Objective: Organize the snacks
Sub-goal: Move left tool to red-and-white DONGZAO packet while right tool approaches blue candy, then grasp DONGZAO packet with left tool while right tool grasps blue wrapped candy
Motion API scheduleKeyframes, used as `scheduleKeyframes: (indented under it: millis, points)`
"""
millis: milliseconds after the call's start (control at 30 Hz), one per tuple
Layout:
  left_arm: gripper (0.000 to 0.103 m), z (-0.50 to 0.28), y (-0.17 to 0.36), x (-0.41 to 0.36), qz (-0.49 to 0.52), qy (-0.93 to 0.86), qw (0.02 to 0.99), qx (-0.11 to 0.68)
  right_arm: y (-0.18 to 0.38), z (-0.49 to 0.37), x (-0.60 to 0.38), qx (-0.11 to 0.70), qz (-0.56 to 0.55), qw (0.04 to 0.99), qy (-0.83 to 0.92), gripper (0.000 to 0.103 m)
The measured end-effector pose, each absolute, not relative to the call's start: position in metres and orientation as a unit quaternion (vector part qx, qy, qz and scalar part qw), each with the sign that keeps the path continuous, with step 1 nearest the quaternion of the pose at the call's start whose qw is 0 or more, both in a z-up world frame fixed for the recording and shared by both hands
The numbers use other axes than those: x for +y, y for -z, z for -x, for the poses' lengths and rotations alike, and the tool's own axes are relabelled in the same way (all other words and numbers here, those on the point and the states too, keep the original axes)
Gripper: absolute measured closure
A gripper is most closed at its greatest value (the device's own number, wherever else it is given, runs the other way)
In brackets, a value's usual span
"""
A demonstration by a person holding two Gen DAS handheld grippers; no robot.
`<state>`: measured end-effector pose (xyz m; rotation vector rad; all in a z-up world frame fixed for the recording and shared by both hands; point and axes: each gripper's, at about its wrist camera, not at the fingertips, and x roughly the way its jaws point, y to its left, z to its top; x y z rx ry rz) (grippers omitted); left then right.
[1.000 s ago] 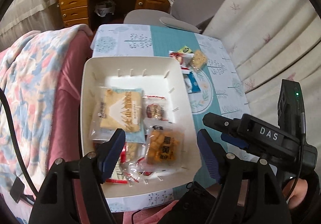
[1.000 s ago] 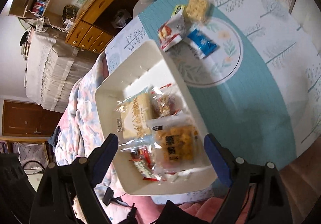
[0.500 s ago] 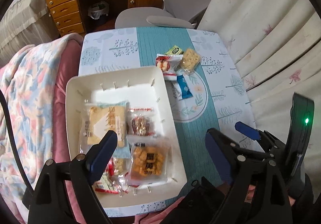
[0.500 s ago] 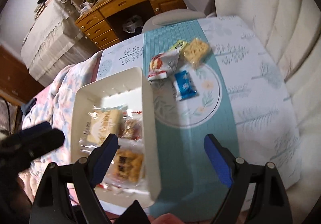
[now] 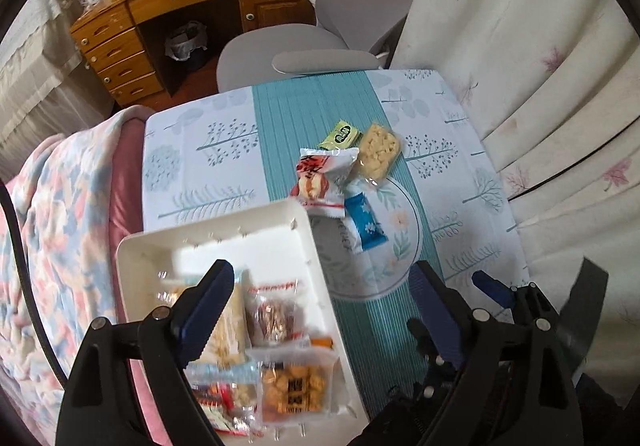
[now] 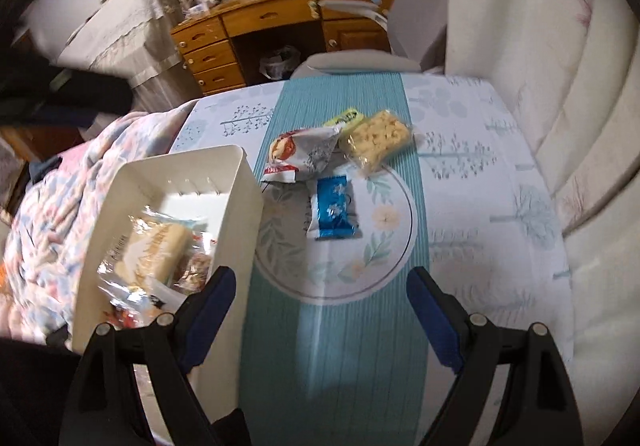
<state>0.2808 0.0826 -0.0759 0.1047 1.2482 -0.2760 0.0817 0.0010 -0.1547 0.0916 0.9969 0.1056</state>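
Note:
A white tray (image 5: pixel 224 242) (image 6: pixel 236 206) on the table's near left holds several wrapped snacks. Loose on the teal runner beyond it lie a red-and-white packet (image 5: pixel 324 176) (image 6: pixel 304 154), a blue packet (image 5: pixel 366 224) (image 6: pixel 334 212), a yellow puffed bar (image 5: pixel 378 150) (image 6: pixel 378 142) and a small green packet (image 5: pixel 340 134) (image 6: pixel 346 117). My left gripper (image 5: pixel 320 310) is open and empty above the tray's near right part. My right gripper (image 6: pixel 320 310) is open and empty above the runner, short of the blue packet. Its fingers (image 5: pixel 492 288) show beside the left one.
A grey chair (image 5: pixel 304 50) stands at the table's far edge, with a wooden desk (image 5: pixel 180 6) behind it. A curtain (image 5: pixel 540 66) hangs along the right side. A flowered blanket (image 5: pixel 60 226) lies left of the tray.
Both grippers have swung away from over the tray toward the loose snacks, the right one lowering over the runner. Both stay open and empty.

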Motion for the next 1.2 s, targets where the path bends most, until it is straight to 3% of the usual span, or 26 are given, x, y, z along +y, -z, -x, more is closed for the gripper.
scheduleKeyframes:
  millis: [500,700,1200]
  points:
    - [0.015,-0.376,0.163,0.036,-0.082,0.124,0.748,0.647,0.212,-0.118,-0.005,0.43,-0.013,0.9,-0.074,0.015]
    - [0.015,-0.401,0.205,0.033,-0.047,0.124,0.715,0.686,0.233,-0.133,-0.001,0.422,0.009,0.902,-0.085,0.015]
    - [0.015,-0.423,0.267,0.019,-0.033,0.12,0.686,0.717,0.265,-0.154,0.016,0.424,0.05,0.897,-0.114,0.035]
